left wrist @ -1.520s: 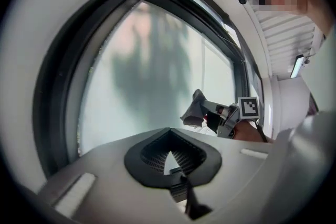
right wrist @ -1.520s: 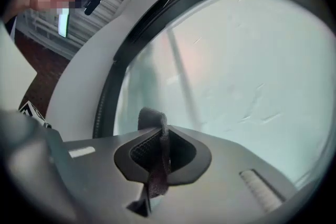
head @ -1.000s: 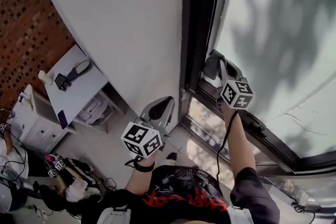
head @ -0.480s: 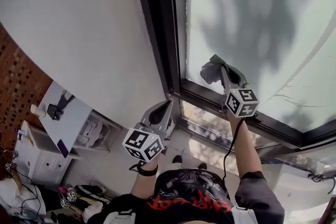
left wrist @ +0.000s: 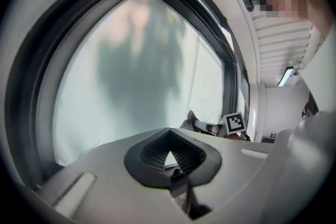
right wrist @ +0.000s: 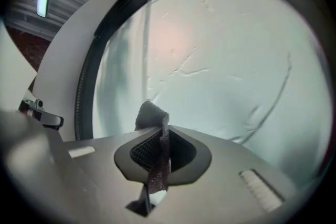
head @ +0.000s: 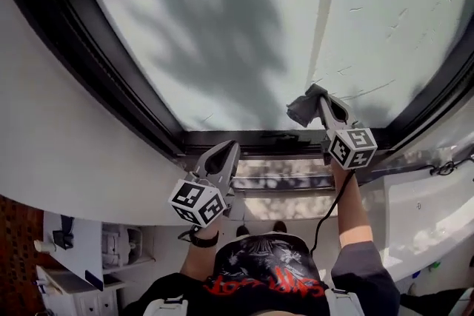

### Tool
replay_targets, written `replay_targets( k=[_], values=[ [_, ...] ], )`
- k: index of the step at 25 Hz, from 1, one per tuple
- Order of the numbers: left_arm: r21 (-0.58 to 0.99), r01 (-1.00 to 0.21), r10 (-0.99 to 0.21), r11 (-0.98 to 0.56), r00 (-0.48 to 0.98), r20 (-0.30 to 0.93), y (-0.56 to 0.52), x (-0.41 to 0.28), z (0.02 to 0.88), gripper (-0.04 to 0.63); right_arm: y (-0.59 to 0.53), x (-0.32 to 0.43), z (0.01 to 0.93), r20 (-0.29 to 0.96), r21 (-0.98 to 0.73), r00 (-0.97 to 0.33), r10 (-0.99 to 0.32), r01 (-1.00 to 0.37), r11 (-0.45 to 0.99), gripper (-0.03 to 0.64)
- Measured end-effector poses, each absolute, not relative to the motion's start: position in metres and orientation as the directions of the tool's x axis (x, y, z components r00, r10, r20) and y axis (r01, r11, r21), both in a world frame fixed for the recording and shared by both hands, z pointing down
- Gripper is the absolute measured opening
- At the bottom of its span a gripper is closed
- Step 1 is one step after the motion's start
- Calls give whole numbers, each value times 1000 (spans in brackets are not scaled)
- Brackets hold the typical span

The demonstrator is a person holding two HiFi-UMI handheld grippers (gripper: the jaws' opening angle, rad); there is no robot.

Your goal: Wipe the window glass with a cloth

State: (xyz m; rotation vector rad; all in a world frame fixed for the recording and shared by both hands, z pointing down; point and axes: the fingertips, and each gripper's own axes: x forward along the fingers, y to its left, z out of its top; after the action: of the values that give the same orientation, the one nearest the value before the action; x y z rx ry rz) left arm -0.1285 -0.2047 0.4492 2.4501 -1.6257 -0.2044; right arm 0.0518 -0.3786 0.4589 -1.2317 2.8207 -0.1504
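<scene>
Cloth (head: pixel 302 109) sits bunched at the tip of your right gripper (head: pixel 315 95), low on the window glass (head: pixel 244 26) and just above the dark bottom frame (head: pixel 244 138). The head view does not show whether it presses the pane. Your right gripper view adds what the head view hides: the jaws are clamped on a thin strip of the dark fabric. The strip runs lengthwise between them, and its wad pokes past the tips toward the glass. Your left gripper (head: pixel 228 150) hangs lower, by the frame. Its own view shows the jaws fully together with nothing in them, and your right marker cube (left wrist: pixel 235 123) beyond.
</scene>
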Motion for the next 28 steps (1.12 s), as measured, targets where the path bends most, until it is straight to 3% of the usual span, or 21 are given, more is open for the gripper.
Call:
replay_targets(
  k=[8,14,17,20,24,28],
  values=[
    [207,-839,-859,-503,512,-14,-234,-57,432,3,-422,257,483,63,-159,-349,-935,-928,336,19],
    [201,-814,-831,-545,556,-1,-244,-25,432,3,-428,361,505,124,-216,-121,-985,-972,92,18],
    [206,-824,-841,-528,541,8,-245,-26,436,3,-417,350,493,84,-247,-159,-984,-960,134,18],
    [208,-851,-867,-483,497,19,-246,-43,443,3,-397,295,465,-16,-263,-275,-961,-926,269,18],
    [217,-905,-925,-365,379,23,-230,-93,451,3,-362,164,436,-140,-240,-510,-849,-814,529,18],
    [219,-949,-972,-227,234,6,-201,-158,451,3,-321,20,422,-205,-112,-698,-686,-680,725,19]
  ],
)
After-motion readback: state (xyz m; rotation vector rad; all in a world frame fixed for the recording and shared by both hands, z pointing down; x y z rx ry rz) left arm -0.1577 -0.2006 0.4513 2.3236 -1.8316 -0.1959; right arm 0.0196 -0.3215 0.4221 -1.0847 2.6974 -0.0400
